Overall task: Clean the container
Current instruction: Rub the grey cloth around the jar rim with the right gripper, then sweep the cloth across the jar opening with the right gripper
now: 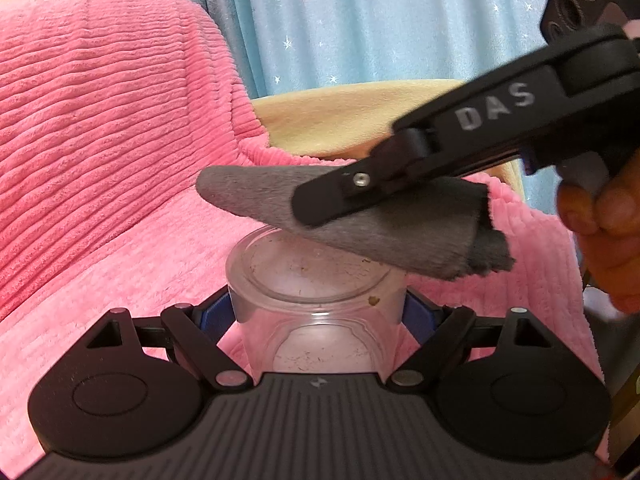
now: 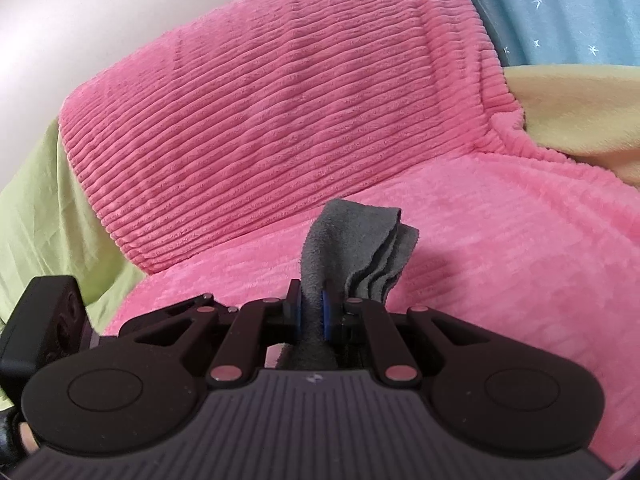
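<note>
A clear round plastic container (image 1: 316, 280) with brown specks on its base sits clamped between the blue pads of my left gripper (image 1: 316, 308), its dirty end facing away from the camera. My right gripper (image 1: 320, 204) reaches in from the right, shut on a folded grey cloth (image 1: 400, 232) that hangs just above the container's far edge. In the right wrist view the same grey cloth (image 2: 356, 248) sticks out past my right gripper (image 2: 312, 316), pinched between the blue pads. The container is out of that view.
A pink ribbed blanket (image 1: 100, 140) covers a raised cushion at the back and the flat surface below. A yellow fabric (image 1: 340, 116) and a blue starred curtain (image 1: 360, 20) lie behind. A hand (image 1: 600, 232) holds the right gripper's handle. Green cloth (image 2: 36, 200) lies at the left.
</note>
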`<state>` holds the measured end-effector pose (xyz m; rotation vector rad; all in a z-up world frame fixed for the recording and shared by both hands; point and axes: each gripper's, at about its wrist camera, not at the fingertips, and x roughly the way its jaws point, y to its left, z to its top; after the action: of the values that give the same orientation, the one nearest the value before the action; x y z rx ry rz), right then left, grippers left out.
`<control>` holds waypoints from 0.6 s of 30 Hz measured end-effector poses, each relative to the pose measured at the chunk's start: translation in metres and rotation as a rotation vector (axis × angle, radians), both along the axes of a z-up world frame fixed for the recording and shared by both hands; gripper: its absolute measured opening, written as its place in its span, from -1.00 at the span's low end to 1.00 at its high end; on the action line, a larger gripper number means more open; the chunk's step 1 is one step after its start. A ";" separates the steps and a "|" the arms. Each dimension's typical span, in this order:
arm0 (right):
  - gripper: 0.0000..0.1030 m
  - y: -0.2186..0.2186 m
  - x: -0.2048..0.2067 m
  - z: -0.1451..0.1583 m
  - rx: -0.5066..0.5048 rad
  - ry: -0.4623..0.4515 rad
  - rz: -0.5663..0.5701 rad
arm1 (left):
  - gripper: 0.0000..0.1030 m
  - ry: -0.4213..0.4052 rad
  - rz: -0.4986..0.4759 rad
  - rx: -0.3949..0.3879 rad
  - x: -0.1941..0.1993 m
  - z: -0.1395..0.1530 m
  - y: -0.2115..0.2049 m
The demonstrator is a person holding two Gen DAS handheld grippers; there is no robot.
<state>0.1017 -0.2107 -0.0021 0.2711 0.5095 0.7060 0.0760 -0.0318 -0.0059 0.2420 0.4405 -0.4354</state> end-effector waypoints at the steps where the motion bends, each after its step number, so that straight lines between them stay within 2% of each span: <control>1: -0.87 -0.001 -0.002 0.000 0.000 0.004 0.001 | 0.66 0.000 0.000 -0.001 0.000 0.000 0.001; 12: -0.87 0.005 -0.007 -0.001 0.046 0.035 0.031 | 0.67 0.010 0.008 -0.007 -0.006 0.000 -0.002; 18: -0.87 0.021 -0.009 0.001 0.012 -0.006 0.045 | 0.67 0.012 -0.001 -0.005 -0.006 0.001 0.001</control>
<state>0.0922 -0.1897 -0.0013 0.2695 0.5068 0.7531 0.0699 -0.0308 -0.0049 0.2351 0.4509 -0.4390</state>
